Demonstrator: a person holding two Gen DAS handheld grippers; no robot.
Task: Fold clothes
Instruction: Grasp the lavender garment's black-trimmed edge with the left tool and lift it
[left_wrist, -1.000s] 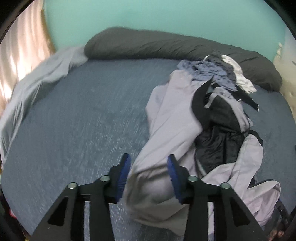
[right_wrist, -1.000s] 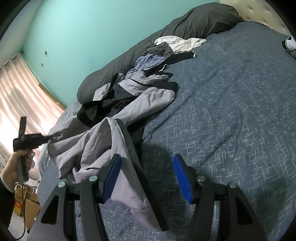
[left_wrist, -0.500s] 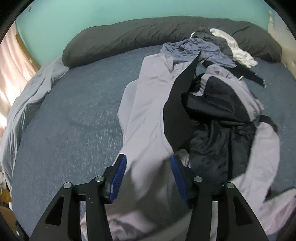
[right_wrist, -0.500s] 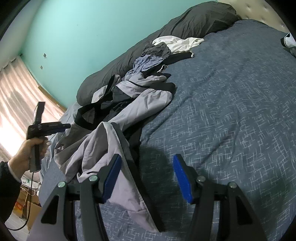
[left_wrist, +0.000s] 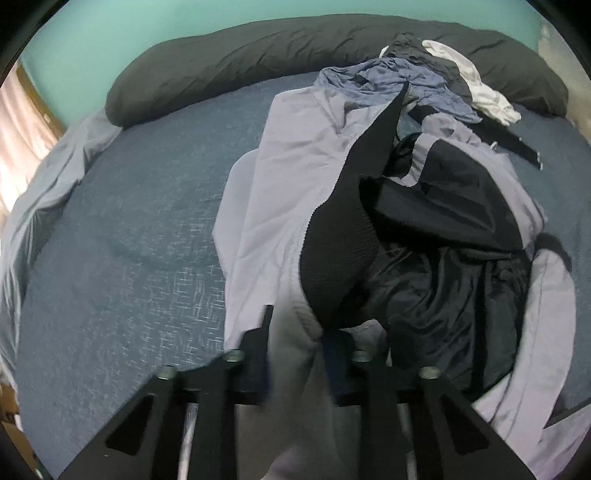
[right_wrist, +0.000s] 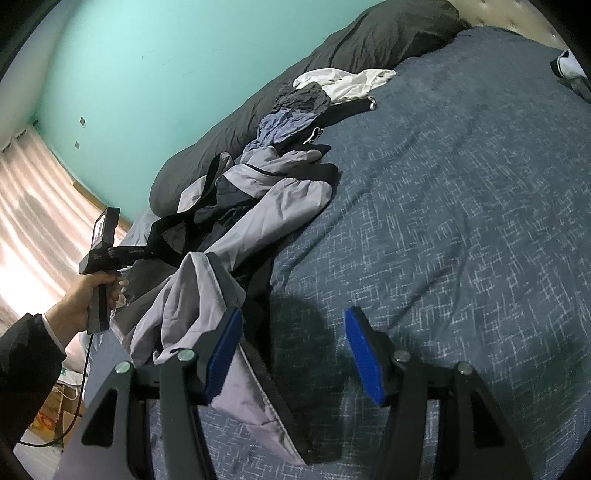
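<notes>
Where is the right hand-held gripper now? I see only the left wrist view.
Observer: The right hand-held gripper is open and empty over the blue bedspread.
Operator: Is the grey jacket close to it?
Observer: Yes, an edge of the grey jacket lies under its left finger; nothing is gripped.
Operator: Is anything else on that side of the bed?
Observer: A small white and black item lies at the far edge, apart from the pile.

A bedroom in a home: a wide bed (right_wrist: 461, 206) under a dark blue bedspread, a long dark pillow (left_wrist: 258, 62) against a turquoise wall (right_wrist: 166, 66), a padded headboard (right_wrist: 517, 14), a curtained window (right_wrist: 33, 221), and loose clothes (left_wrist: 369, 184) heaped on the bed.
</notes>
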